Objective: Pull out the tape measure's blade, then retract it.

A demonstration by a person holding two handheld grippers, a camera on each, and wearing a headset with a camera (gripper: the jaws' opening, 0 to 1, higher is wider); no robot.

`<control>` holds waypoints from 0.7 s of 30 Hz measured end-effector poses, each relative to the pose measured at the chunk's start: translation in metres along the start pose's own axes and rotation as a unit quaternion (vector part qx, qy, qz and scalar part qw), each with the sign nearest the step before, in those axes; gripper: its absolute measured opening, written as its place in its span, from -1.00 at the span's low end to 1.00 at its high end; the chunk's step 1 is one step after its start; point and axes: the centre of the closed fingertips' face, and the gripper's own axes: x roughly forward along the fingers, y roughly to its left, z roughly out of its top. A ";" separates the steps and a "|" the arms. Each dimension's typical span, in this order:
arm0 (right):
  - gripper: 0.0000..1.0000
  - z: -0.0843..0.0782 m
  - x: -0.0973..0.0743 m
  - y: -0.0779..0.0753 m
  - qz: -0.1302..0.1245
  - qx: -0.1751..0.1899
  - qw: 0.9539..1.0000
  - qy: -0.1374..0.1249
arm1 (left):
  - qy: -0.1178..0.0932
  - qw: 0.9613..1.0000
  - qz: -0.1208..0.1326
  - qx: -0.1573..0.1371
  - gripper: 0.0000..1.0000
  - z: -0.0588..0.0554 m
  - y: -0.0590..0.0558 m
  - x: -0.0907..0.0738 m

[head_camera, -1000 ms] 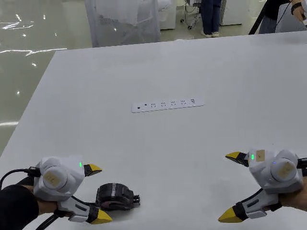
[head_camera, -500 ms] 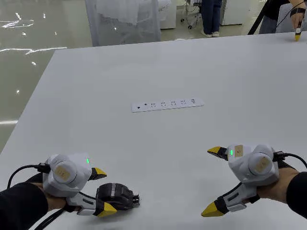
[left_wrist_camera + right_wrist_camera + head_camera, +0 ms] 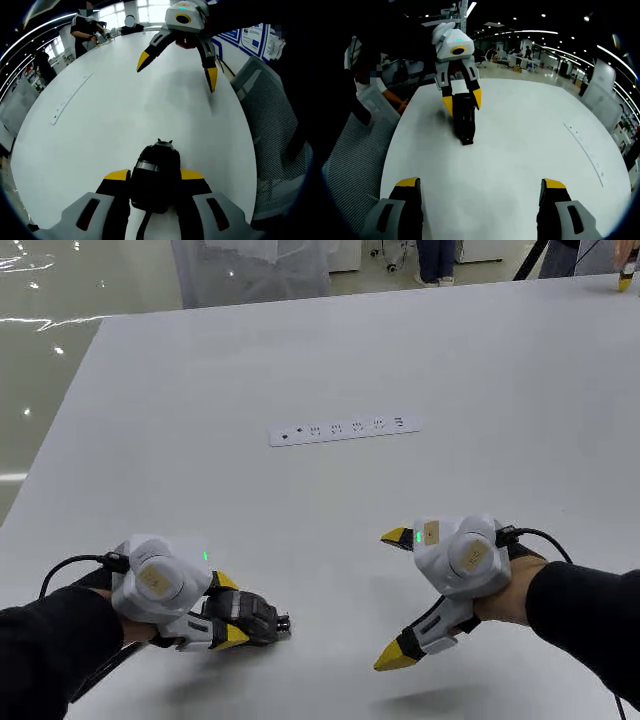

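A black tape measure (image 3: 250, 616) lies on the white table (image 3: 330, 370) near its front left, blade hook pointing right. My left gripper (image 3: 226, 608) is shut on its body; in the left gripper view the yellow-tipped jaws clamp the tape measure (image 3: 156, 172) on both sides. My right gripper (image 3: 396, 597) hovers open to the right of it, jaws spread wide and pointing left toward the case. In the right gripper view the tape measure (image 3: 464, 119) sits ahead, held by the left gripper (image 3: 462, 101), and my right gripper (image 3: 479, 185) has nothing between its jaws.
A white power strip (image 3: 343, 429) lies flat at mid-table. Behind the far table edge stand a translucent bin (image 3: 250, 268) and a person's legs (image 3: 436, 258). Another gripper tip (image 3: 626, 282) shows at the far right corner.
My left gripper has closed from open onto the tape measure. My right gripper has moved left toward it, staying open. The head camera has tilted down a little.
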 end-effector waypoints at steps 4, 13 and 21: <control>0.82 0.009 0.012 0.000 0.006 0.008 1.000 -0.006 | -0.009 1.000 -0.003 -0.002 -0.41 -0.001 0.000 -0.003; 0.67 0.026 0.035 0.004 0.023 -0.007 1.000 -0.005 | 0.006 1.000 -0.010 0.006 -0.43 -0.001 0.001 -0.003; 0.40 0.038 0.053 0.010 0.034 -0.019 0.999 -0.006 | 0.000 1.000 -0.011 0.014 -0.43 -0.001 0.001 -0.003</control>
